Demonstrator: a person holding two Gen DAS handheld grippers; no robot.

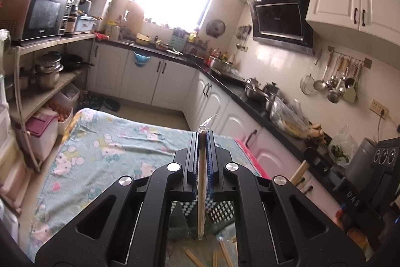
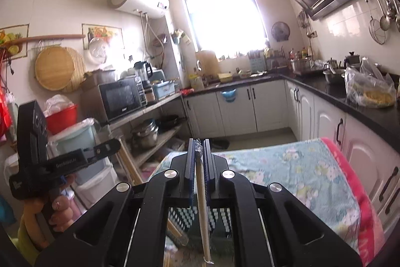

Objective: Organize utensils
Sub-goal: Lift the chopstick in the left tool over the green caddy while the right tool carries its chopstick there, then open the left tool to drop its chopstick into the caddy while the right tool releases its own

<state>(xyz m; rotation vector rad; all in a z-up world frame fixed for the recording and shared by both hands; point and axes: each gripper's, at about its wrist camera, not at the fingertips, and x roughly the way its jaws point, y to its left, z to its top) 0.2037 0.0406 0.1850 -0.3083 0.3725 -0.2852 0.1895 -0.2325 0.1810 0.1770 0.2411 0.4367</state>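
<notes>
The pale wooden chopsticks in a clear plastic sleeve (image 1: 202,182) stand nearly upright, clamped between the blue pads of the left tongs (image 1: 202,139), the crinkled wrapper top poking out above the tips. A second sleeved pair of pale wooden chopsticks (image 2: 203,204) is pinched the same way in the right tongs (image 2: 198,145), its lower end hanging free toward six o'clock. Both tongs are closed tight on their pairs.

Below each grip, at six o'clock, sits a dark perforated plastic utensil basket (image 1: 220,213), and loose bare wooden chopsticks (image 1: 222,254) lie beside it on the table covered with a mint cartoon-print cloth (image 1: 105,142). In the right view the left handheld device shows at nine o'clock, held by a hand (image 2: 58,210).

The step in hand appears to be carrying sleeved pairs to the basket. To do it well, I would keep each pair vertical, bring its lower end over one basket compartment, and lower until the tip is inside the wall before easing the pads apart; releasing high would let the slick sleeve slide and tip outward. Taking one side at a time would keep the two pairs from knocking. The wrapper likely slips under light pressure, so the squeeze should hold firm until the end is seated.
</notes>
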